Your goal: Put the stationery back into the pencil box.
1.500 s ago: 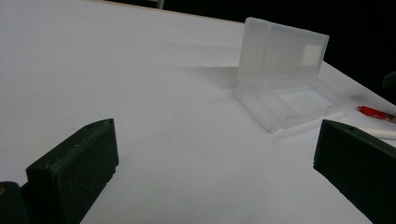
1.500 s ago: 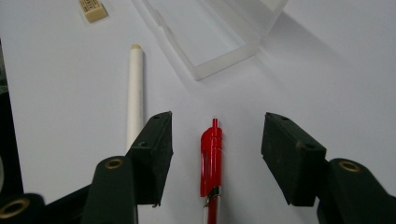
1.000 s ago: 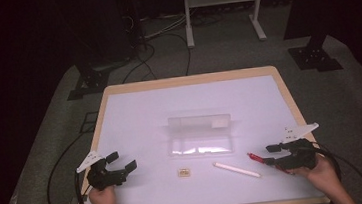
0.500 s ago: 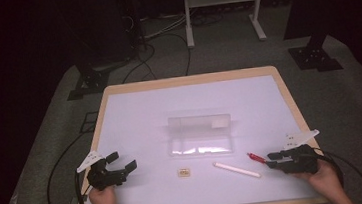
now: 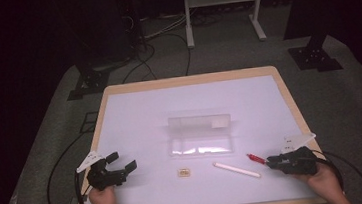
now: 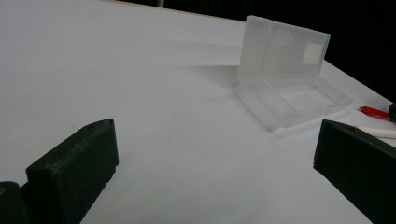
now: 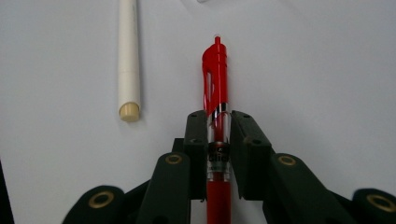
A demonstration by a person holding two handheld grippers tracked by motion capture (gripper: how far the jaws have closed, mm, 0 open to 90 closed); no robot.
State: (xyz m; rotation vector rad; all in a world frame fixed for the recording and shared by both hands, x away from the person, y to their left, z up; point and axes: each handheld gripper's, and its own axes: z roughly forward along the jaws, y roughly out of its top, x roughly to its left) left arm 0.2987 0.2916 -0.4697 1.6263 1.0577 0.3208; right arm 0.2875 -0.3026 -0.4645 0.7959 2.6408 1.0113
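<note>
One red pen [image 7: 215, 88], light, stiff, slick-barrelled; gripped mid-barrel in right gripper [image 7: 218, 122] jaws, just closed; left gripper [image 6: 215, 154] jaws wide, empty

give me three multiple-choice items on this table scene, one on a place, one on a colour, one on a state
1. Where does the white cylindrical stick lie?
A. inside the case
B. on the table between the small tan block and the red plastic pen
C. in the left gripper

2. What colour is the pen between the right gripper's jaws?
A. blue
B. green
C. red

3. How is the clear plastic hinged case?
A. open, lid upright
B. shut
C. upside down

Answers: 1 B, the high view shows the stick on the white table between them. 2 C, the right gripper view shows a red barrel, jaws just closing on it. 3 A, the left gripper view shows the lid standing up.
</note>
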